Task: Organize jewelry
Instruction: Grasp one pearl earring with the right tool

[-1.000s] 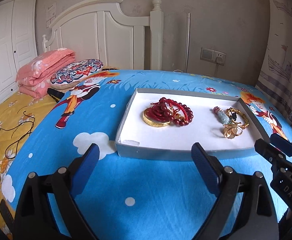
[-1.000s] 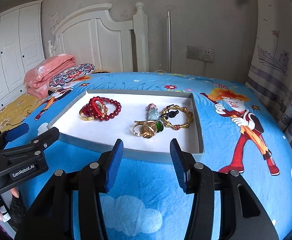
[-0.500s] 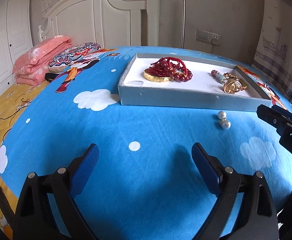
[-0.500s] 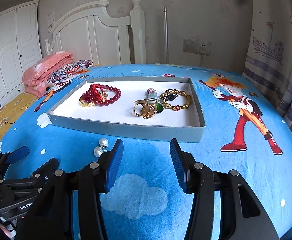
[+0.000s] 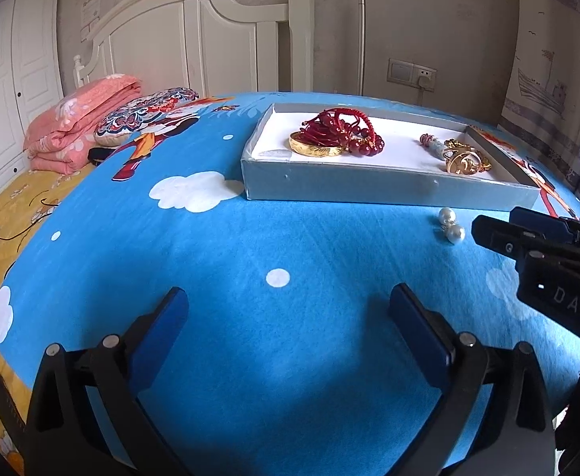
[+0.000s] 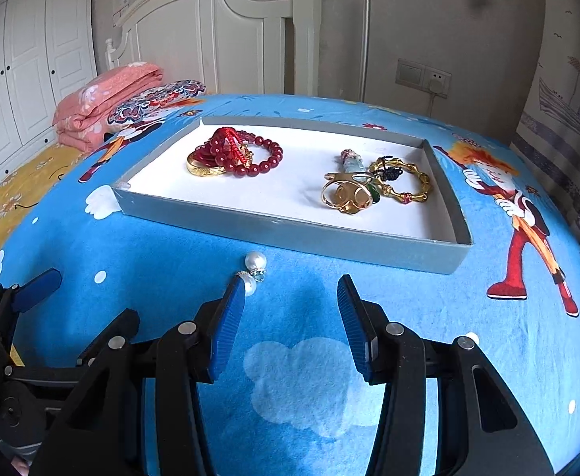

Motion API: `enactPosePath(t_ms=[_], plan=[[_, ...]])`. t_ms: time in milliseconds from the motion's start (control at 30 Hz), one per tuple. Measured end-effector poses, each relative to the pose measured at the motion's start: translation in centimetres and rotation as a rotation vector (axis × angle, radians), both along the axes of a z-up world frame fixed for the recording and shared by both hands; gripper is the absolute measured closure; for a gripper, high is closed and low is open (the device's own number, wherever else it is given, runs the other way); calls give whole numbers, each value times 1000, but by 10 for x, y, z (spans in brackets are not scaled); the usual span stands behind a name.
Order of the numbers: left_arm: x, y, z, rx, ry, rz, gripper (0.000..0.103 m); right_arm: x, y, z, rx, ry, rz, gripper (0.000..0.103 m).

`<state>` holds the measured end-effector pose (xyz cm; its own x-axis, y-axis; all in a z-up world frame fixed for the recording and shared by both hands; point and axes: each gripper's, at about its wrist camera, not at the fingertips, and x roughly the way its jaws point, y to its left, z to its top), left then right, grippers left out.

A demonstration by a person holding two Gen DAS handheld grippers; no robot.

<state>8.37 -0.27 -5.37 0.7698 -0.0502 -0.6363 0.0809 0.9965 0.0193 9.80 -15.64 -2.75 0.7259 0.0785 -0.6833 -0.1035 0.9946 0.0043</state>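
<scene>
A pair of pearl earrings [image 6: 256, 260] lies on the blue bedspread just in front of the grey tray [image 6: 290, 234]. My right gripper [image 6: 290, 297] hovers low over the bedspread, open, with nothing between its pads; one pearl peeks out beside its left fingertip. In the left wrist view the earrings [image 5: 450, 227] lie just left of the right gripper [image 5: 504, 224]. My left gripper [image 5: 290, 317] is wide, its jaws opening, with only bedspread between them. The tray holds red bead bracelets [image 6: 246, 150], a gold bangle [image 6: 202, 168], gold rings [image 6: 345, 196] and a gold link bracelet [image 6: 409, 182].
The tray's front wall [image 5: 389, 190] stands close behind the earrings. A folded pink quilt [image 5: 79, 135] and a patterned pillow [image 5: 147, 115] lie by the white headboard. A yellow sheet [image 5: 0, 214] shows at the left, a curtain [image 6: 567, 139] at the right.
Both grippers have sunk toward the bedspread. The pearl earrings came into view, and the right gripper moved forward until its left fingertip stands beside them. The left jaws spread a little wider.
</scene>
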Motion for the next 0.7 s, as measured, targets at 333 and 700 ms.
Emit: enactPosePath(t_ms=[333,700], plan=[[-3,0,-2,4,-21,-10,3,11,14,-3,-32,34,-4,59],[-6,4,-2,-6,-30,-28,4,20,29,-7,-49,76,27,91]])
